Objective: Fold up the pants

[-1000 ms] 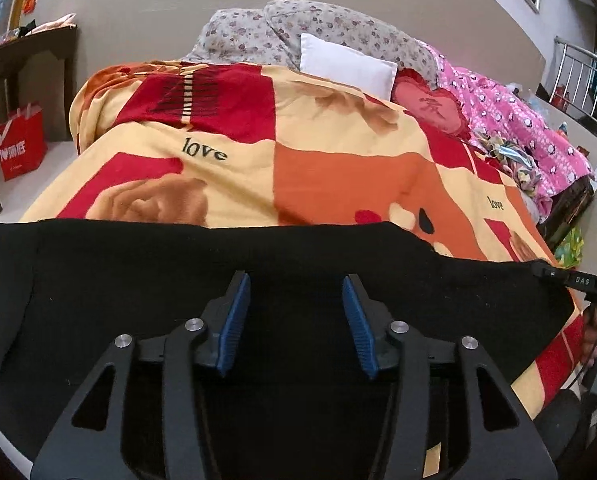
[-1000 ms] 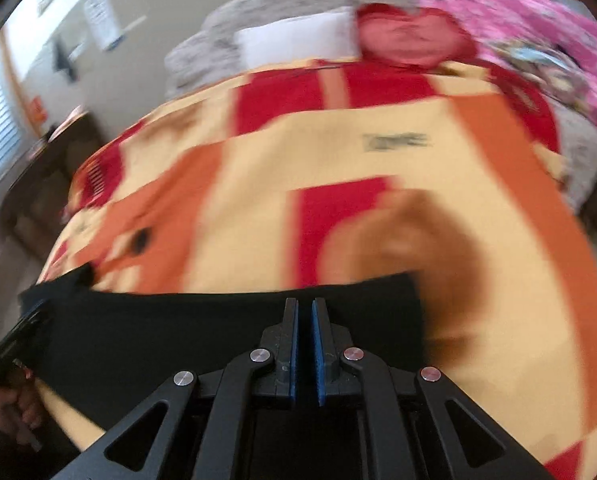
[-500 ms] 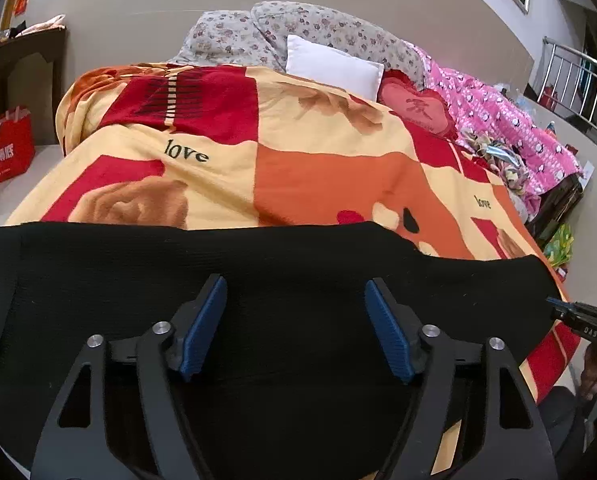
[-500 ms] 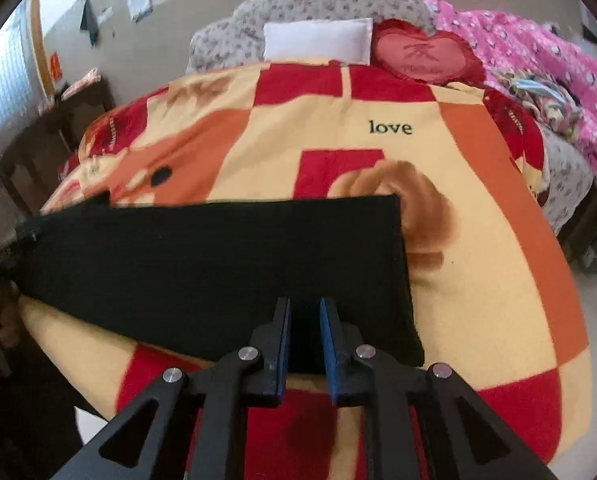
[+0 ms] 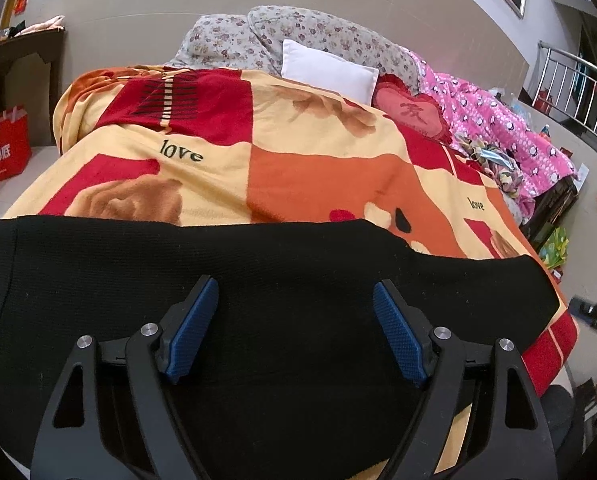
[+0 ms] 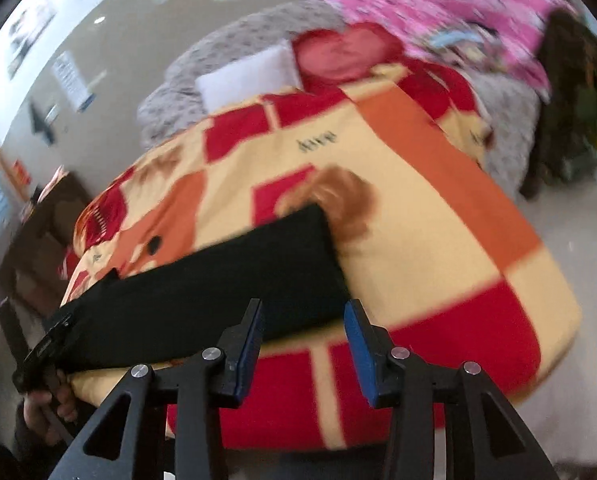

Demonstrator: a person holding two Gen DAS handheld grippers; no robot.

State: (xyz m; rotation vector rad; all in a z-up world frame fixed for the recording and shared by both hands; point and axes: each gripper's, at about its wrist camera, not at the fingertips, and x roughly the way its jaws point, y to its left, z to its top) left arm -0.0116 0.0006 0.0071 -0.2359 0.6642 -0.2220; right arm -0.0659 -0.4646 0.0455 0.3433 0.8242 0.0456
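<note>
Black pants (image 5: 282,280), a fine-ribbed knit, lie flat in a long band across the near edge of the bed, on a fuzzy blanket (image 5: 306,168) of red, orange and cream blocks with brown roses and the word "love". The left gripper (image 5: 296,328) hangs over the middle of the pants, its jaws spread wide, the blue textured pads (image 5: 190,332) clear of each other with nothing between them; whether the tips touch the cloth, I cannot tell. Over in the blurred right wrist view, the right gripper (image 6: 303,342) is also parted, less widely, holding nothing, poised just off the near corner of the pants (image 6: 218,288), whose square end lies just beyond its left finger. The red border of the blanket (image 6: 478,240) shows between the pads. Far past the pants, at the head of the bed, sit a white pillow (image 5: 328,70), a red heart-shaped cushion (image 5: 410,112), and a pink printed quilt (image 5: 498,128) beside them.
</note>
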